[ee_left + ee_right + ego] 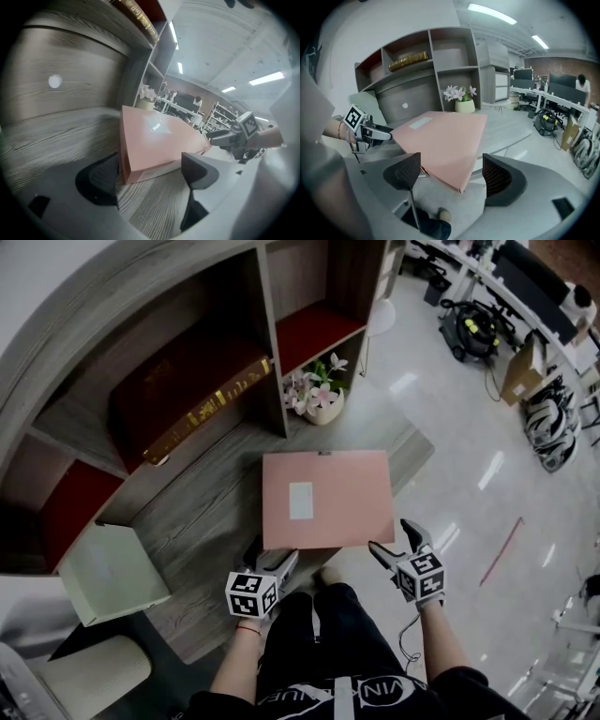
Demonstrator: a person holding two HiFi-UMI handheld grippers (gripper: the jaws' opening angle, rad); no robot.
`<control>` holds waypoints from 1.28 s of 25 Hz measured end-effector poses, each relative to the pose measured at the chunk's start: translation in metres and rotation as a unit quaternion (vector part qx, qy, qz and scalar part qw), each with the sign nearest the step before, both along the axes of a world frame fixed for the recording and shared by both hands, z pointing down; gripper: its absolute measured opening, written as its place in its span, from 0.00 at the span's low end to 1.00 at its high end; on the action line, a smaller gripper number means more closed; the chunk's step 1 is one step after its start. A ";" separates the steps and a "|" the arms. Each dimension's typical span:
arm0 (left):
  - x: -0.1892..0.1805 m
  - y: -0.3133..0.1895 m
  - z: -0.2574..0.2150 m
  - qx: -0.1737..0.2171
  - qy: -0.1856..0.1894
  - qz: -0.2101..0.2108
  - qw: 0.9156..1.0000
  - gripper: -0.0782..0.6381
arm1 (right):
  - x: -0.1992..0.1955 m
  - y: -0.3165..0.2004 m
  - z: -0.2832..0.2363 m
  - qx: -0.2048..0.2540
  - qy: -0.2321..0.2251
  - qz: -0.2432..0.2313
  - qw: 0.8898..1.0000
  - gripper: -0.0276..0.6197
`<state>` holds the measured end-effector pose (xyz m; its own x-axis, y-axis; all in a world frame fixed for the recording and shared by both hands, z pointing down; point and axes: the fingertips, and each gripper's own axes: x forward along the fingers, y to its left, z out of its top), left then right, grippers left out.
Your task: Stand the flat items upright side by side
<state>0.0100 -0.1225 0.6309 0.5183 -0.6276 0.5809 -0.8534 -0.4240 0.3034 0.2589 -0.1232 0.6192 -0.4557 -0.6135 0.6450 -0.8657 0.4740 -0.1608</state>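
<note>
The pink flat box (328,498) looks like smooth matt card with a white paper label (301,501). The desk (206,512) shows matt grey wood grain. The floor (469,427) on the right is glossy, mirroring lights.

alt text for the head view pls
Seen from above, a flat pink box lies on a grey wooden desk, with the left gripper and right gripper open at its two near corners. Behind it, a shelf unit holds a dark red box lying flat, near a pot of flowers.
</note>
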 end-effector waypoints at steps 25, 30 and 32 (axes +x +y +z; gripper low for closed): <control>-0.033 -0.001 -0.020 0.034 -0.065 -0.030 0.997 0.67 | -0.055 -0.010 0.013 -0.030 -0.025 -0.059 0.997 0.68; -0.057 0.006 -0.034 0.046 -0.083 -0.054 0.994 0.67 | -0.080 -0.013 0.014 -0.030 -0.018 -0.089 0.995 0.67; -0.067 0.008 -0.040 0.053 -0.091 -0.065 0.992 0.66 | -0.092 -0.016 0.014 -0.028 -0.019 -0.102 0.994 0.66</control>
